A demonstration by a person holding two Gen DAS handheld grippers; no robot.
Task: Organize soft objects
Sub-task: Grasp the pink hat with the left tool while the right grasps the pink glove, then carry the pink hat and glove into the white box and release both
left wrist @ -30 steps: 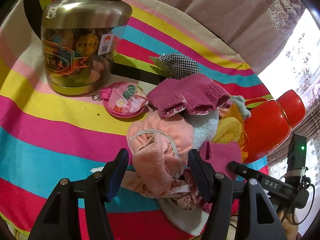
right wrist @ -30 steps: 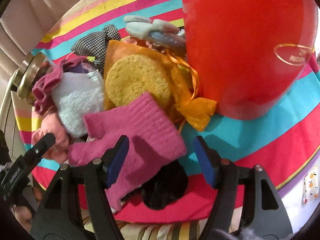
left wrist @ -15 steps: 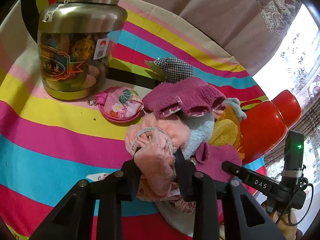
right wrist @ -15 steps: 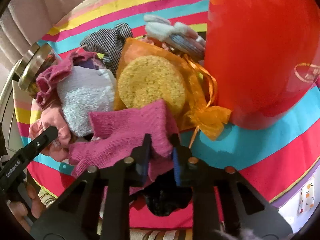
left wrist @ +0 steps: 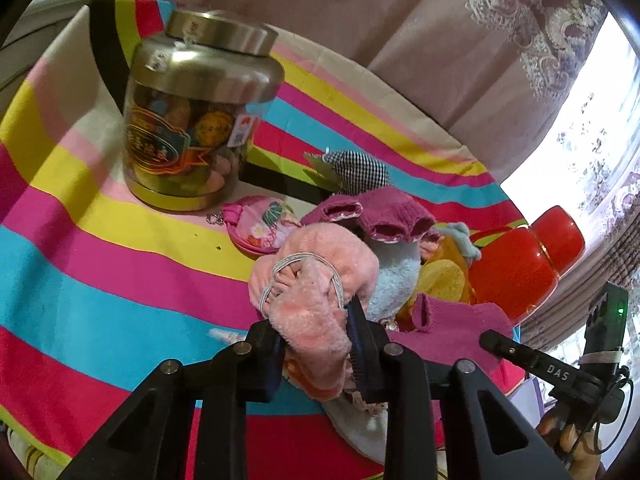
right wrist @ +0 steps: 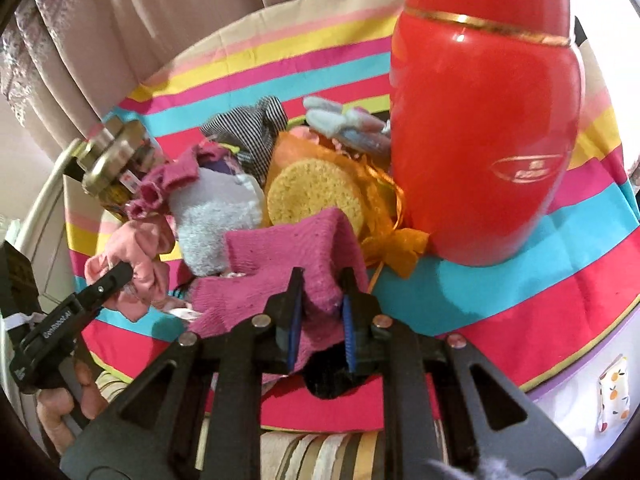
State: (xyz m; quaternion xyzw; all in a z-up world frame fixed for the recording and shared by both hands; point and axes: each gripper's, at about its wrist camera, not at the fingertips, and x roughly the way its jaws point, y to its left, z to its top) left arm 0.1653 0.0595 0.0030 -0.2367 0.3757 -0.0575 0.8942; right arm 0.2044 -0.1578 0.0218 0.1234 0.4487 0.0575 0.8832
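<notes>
Pretty early days here, I'd say. The left gripper [left wrist: 316, 344] has its fingers pinched on a fluffy pink sock [left wrist: 312, 320] at the near-left edge of the pile, while the right gripper [right wrist: 320, 320] is clamped on a magenta knit glove [right wrist: 288, 256] at the near side. Everything else, like the grey sock [right wrist: 216, 220] and sponge [right wrist: 316, 188], sits jumbled mid-bench beside the red flask [right wrist: 480, 140], unsorted.

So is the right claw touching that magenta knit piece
Touching. The right wrist view shows the right claw with both fingers pressed against a fold of the magenta knit piece, no gap.
</notes>
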